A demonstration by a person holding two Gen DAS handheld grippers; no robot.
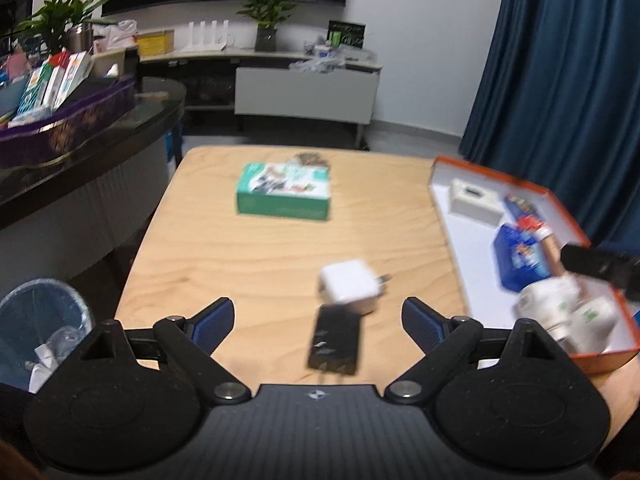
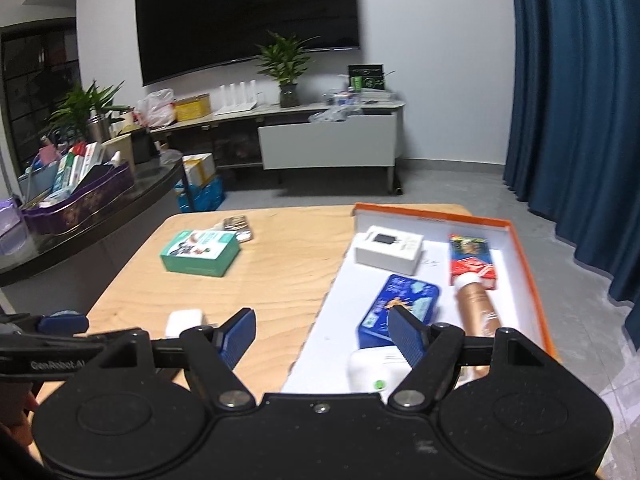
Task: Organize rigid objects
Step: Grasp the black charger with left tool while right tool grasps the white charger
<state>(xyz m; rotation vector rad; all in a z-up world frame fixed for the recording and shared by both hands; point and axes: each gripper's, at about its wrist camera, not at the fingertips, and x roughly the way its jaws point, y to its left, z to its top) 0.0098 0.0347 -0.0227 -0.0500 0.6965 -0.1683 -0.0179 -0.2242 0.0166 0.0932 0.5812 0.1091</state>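
On the wooden table a white charger leans on a black charger, both between the open fingers of my left gripper, which holds nothing. A green box lies farther back, with a small dark object behind it. The orange-rimmed white tray at the right holds a white box, a blue tin, a red pack, a copper bottle and white plugs. My right gripper is open and empty over the tray's left edge.
A dark counter with a purple basket of boxes stands to the left. A bin with a blue liner sits on the floor at the left. A blue curtain hangs at the right. A sideboard with plants lines the far wall.
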